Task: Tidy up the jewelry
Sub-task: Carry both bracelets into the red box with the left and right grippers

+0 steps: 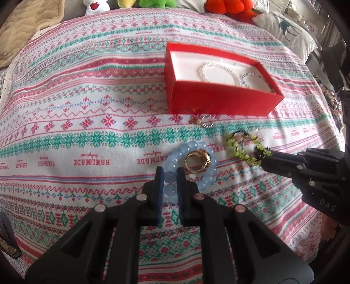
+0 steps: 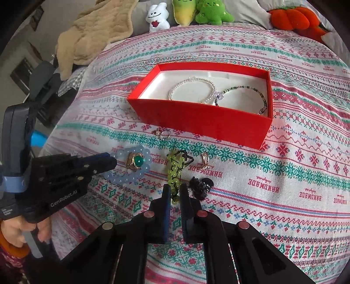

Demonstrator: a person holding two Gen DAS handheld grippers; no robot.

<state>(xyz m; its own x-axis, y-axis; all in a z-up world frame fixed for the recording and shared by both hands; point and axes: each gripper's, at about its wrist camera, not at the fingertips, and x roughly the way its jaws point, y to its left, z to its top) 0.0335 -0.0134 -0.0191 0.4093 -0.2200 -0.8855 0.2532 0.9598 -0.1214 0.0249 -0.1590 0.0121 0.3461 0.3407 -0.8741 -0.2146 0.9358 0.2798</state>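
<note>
1. Jewelry lies scattered on the patterned bedspread [image 2: 273,174], at 6 o'clock from a red box [image 2: 203,122].
2. Left claw [image 1: 170,172] is pinched narrow on a pale blue bead bracelet [image 1: 192,150], which rings a gold ring with a green stone [image 2: 135,161].
3. Right claw [image 2: 175,192] is clamped on a lime-green bead bracelet [image 2: 174,172] at 3 o'clock of the blue one.
4. A small gold earring [image 2: 205,160] and a black hair clip [image 2: 201,185] sit just beside the green bracelet, at its 3 and 4 o'clock.
5. Inside the box rest a pearl-white bracelet [image 2: 192,87] and a dark beaded bracelet [image 2: 247,96], touching.
6. Plush toys [image 2: 210,11] line the bed at 12 o'clock.
</note>
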